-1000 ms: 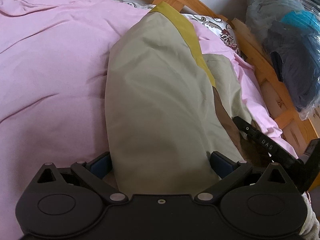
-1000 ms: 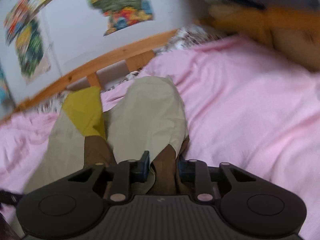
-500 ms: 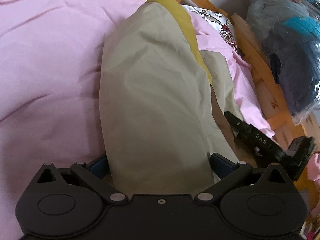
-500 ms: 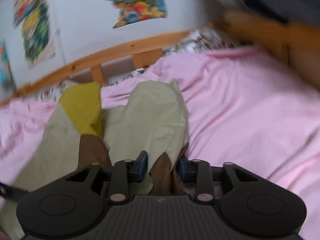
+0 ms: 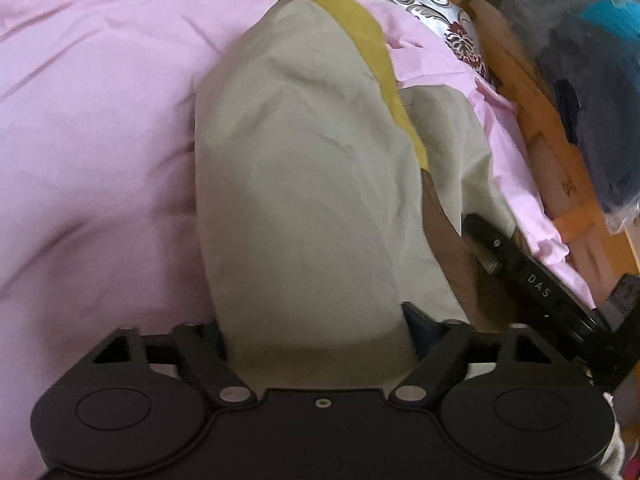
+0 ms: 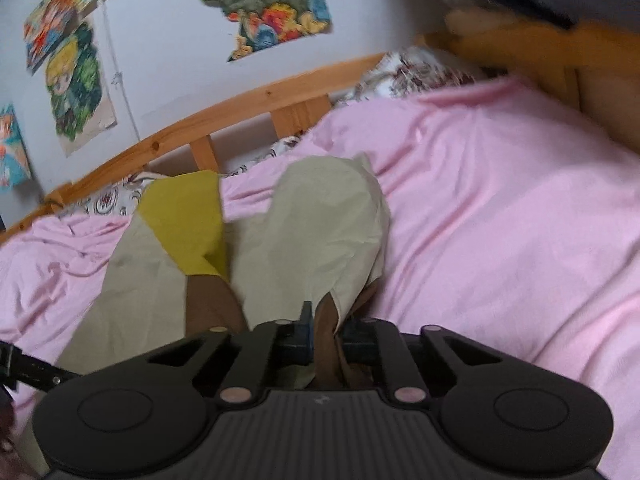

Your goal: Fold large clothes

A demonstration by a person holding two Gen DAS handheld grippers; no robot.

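Note:
A large garment (image 5: 304, 184) in beige, mustard yellow and brown lies on the pink bedsheet (image 5: 92, 152). It also shows in the right wrist view (image 6: 316, 232), with its yellow panel (image 6: 184, 224) and brown panel (image 6: 208, 300). My left gripper (image 5: 316, 324) has its jaws spread wide, with the beige cloth draped between them. My right gripper (image 6: 326, 324) is shut on a brown and beige edge of the garment. The right gripper also shows in the left wrist view (image 5: 520, 268), at the garment's right side.
A wooden bed frame (image 6: 256, 100) runs along the far side, with a floral pillow (image 6: 416, 72) against it. Posters (image 6: 264, 0) hang on the wall. In the left wrist view a bag of dark clothes (image 5: 592, 80) sits beyond the bed rail (image 5: 532, 92).
Both grippers have moved forward over the bed, carrying the garment's near edge toward its far end. The right gripper stays shut on the cloth.

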